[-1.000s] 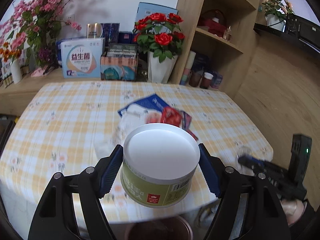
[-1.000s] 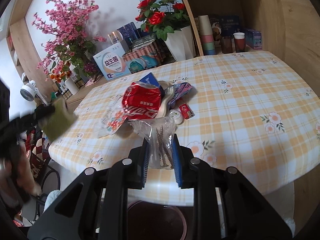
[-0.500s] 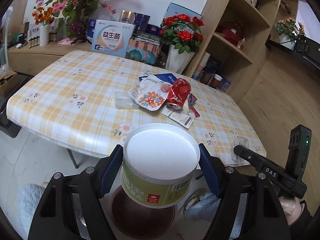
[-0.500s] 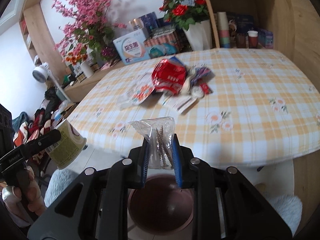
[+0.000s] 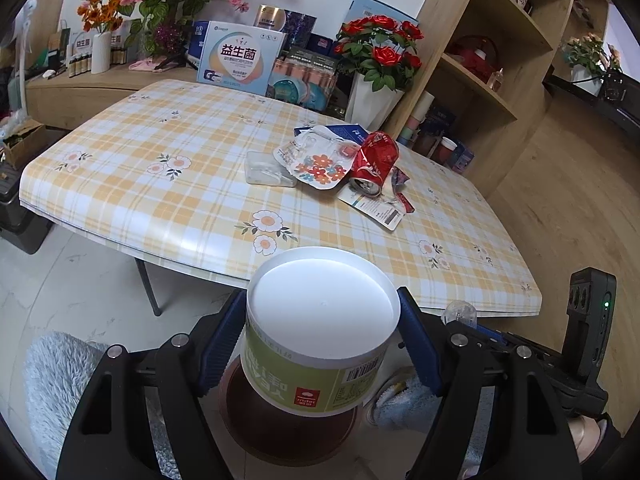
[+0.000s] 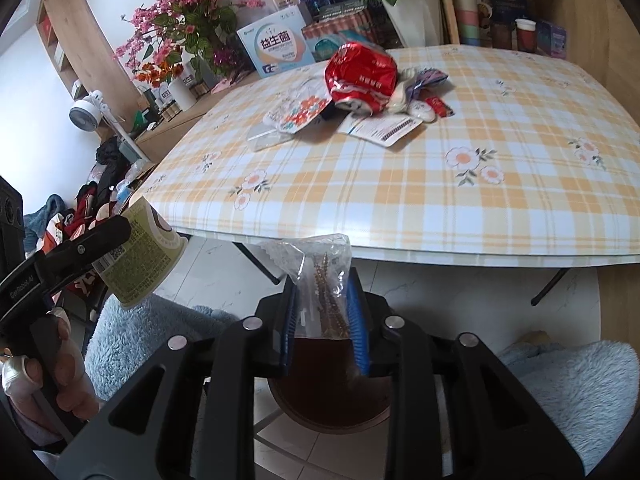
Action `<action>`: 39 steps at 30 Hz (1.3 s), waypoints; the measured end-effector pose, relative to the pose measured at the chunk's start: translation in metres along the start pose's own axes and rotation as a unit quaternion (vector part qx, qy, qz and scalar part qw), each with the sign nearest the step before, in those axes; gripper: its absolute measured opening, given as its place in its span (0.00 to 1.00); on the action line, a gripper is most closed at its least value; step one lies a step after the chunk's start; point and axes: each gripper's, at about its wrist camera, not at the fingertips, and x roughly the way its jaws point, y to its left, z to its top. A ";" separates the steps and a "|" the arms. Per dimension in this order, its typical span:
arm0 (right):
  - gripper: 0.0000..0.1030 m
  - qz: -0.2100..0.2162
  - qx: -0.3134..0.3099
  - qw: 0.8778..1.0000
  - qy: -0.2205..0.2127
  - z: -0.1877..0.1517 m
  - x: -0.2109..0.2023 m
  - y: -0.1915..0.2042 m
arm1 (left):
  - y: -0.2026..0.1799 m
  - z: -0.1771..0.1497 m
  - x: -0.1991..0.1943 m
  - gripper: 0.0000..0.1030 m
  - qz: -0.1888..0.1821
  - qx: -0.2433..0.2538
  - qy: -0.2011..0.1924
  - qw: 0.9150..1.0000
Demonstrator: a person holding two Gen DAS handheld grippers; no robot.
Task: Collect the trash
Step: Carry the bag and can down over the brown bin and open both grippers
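My left gripper is shut on a green paper tub with a white base, held above a brown round bin on the floor. My right gripper is shut on a clear plastic bag of screws, also over the bin. The tub and left gripper show in the right wrist view. On the checked table lie a crushed red can, a flowered wrapper, a clear plastic box and paper labels.
Fluffy blue-grey rugs lie on the floor beside the bin. A vase of red roses, boxes and pink flowers stand behind the table. Wooden shelves rise at the right. Table legs stand near the bin.
Both grippers have drawn back from the table and dropped lower with their loads. The bin now shows below both of them.
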 end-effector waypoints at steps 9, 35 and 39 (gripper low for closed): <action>0.45 -0.002 -0.001 1.000 0.006 -0.003 0.015 -0.002 | -0.006 -0.010 0.017 0.71 -0.008 0.017 0.026 0.999; 0.94 -0.080 0.073 0.989 -0.103 0.006 -0.015 -0.048 | -0.022 -0.032 0.045 0.84 -0.026 0.057 0.083 0.995; 0.94 -0.079 0.072 0.990 -0.092 0.005 -0.010 -0.048 | -0.021 -0.033 0.047 0.87 -0.016 0.052 0.089 0.995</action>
